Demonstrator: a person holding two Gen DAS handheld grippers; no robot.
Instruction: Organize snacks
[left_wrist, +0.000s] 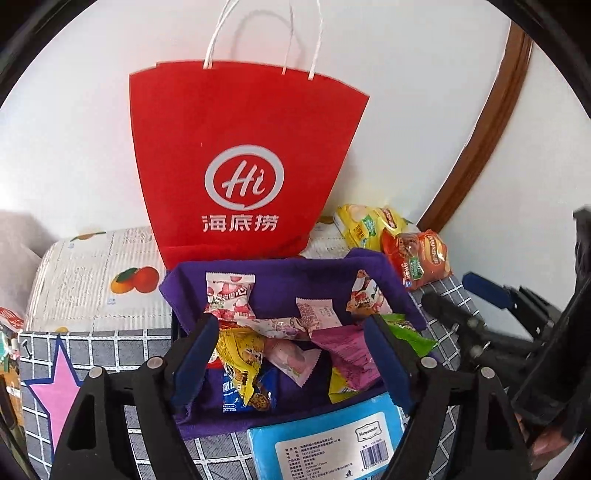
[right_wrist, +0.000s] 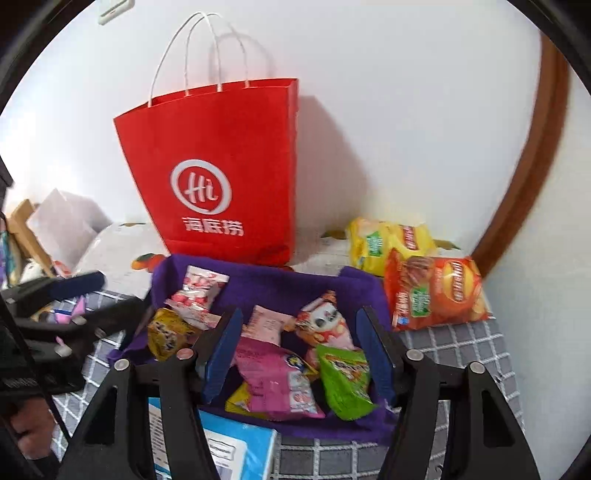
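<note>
- Purple cloth lines the bin (left_wrist: 280, 284), which sits just ahead of both claws; its soft walls likely serve to keep the loose snacks together.
- The snacks lie in a jumble inside it: a yellow pack (left_wrist: 242, 354) just beyond the left claw's (left_wrist: 291, 350) left finger, a green pack (right_wrist: 345, 380) between the right claw's (right_wrist: 301, 350) fingers, near the right one.
- Both claws hang over the bin spread wide and empty, probably poised to pick from the pile.
- A blue pack (left_wrist: 328, 443) lies flat under the left claw, touching the bin's near edge.
- Two chip bags, orange (right_wrist: 436, 291) and yellow (right_wrist: 388, 240), lie outside, ahead and right of the right claw; I judge them not yet sorted.
- The red bag (left_wrist: 243, 166) stands upright beyond the bin against the wall, perhaps where the snacks came from.
</note>
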